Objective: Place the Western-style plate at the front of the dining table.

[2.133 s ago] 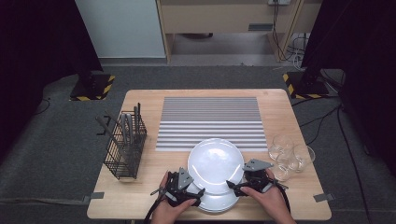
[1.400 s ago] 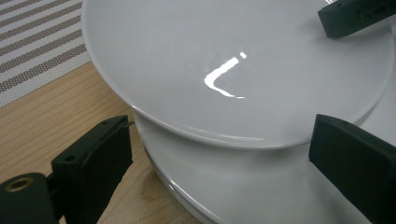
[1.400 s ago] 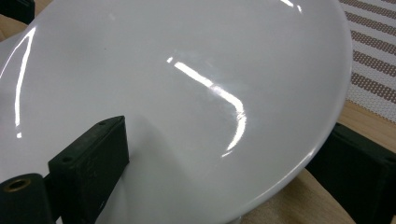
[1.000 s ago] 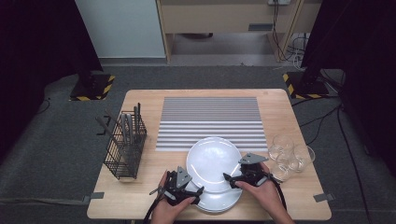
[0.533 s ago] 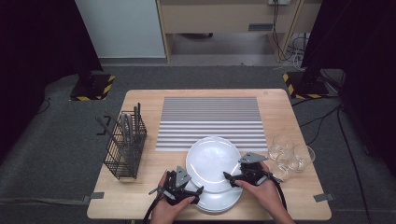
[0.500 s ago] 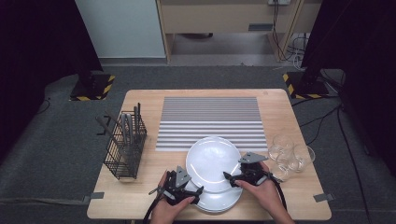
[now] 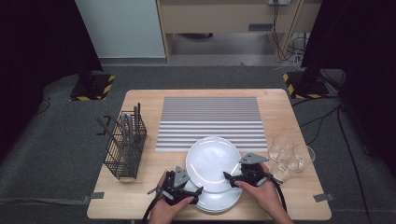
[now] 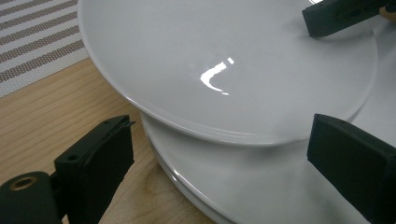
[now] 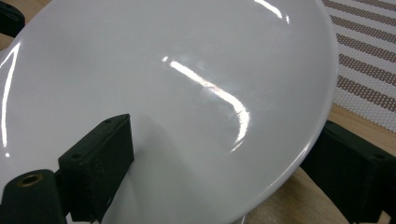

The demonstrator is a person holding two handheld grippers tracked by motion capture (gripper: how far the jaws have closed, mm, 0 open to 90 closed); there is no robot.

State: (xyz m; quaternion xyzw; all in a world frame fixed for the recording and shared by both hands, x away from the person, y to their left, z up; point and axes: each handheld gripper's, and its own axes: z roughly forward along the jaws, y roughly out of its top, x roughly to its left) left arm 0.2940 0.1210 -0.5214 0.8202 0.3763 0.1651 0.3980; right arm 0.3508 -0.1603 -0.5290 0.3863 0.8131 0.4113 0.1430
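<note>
A stack of white plates (image 7: 215,200) sits at the table's front middle. Its top plate (image 7: 212,161) is tilted, raised off the stack (image 8: 261,186) on the side toward the far edge. My right gripper (image 7: 229,177) stands open astride that plate's right rim. In the right gripper view, one jaw lies over the top plate (image 9: 187,70) and the other sits below its edge. At the stack's left edge my left gripper (image 7: 197,189) is open. Its jaws flank the rims without touching the top plate (image 8: 224,60).
A black wire basket (image 7: 125,144) with upright cutlery stands at the left. A striped mat (image 7: 210,119) covers the table's far middle. Three clear glasses (image 7: 290,157) sit just right of my right hand. The table's front edge (image 7: 261,218) is near both hands.
My right gripper has shifted a little left onto the top plate's rim since the earliest frame. The left gripper and the plates have hardly moved.
</note>
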